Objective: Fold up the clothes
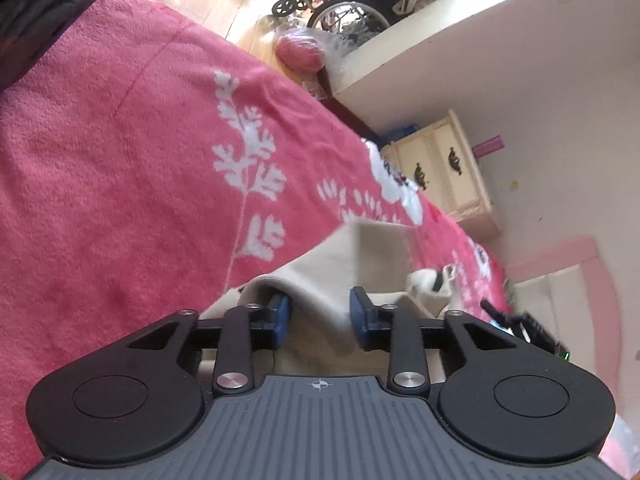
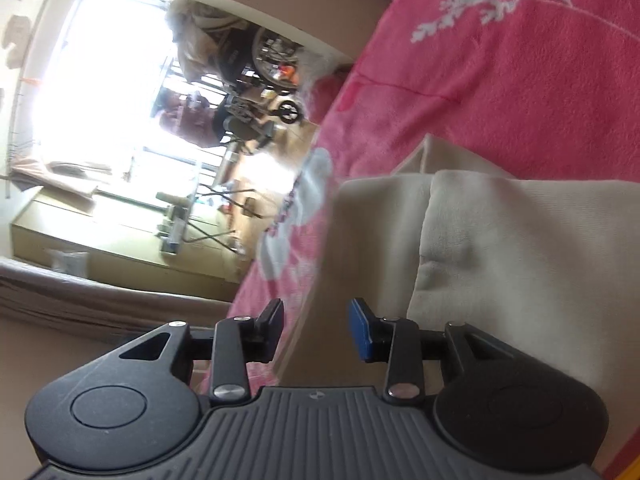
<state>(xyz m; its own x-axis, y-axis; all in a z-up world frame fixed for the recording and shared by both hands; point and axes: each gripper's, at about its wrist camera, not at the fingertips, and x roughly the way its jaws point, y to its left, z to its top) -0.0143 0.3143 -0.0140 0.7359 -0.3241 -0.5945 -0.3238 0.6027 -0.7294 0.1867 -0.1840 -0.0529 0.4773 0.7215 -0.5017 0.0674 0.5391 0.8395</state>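
Observation:
A cream garment (image 1: 352, 264) lies partly folded on a pink blanket (image 1: 120, 168) with a white leaf print. In the left wrist view my left gripper (image 1: 320, 316) is open. A fold of the cream cloth rises into the gap and drapes over the left blue pad (image 1: 282, 314). In the right wrist view the cream garment (image 2: 500, 248) shows stacked layers with a rounded folded edge. My right gripper (image 2: 316, 324) is open, and one edge of the cloth runs down through the gap between its fingers. Neither pair of jaws is pressed on the fabric.
Dark clothes (image 1: 44, 4) are piled at the blanket's far corner. Beyond the bed are a wheelchair (image 1: 344, 4), a red bag (image 1: 300, 52) on the wooden floor and a cream cabinet (image 1: 444, 168). A black object (image 1: 520, 322) pokes in beside the garment. A bright window (image 2: 100, 80) fills the right view's left.

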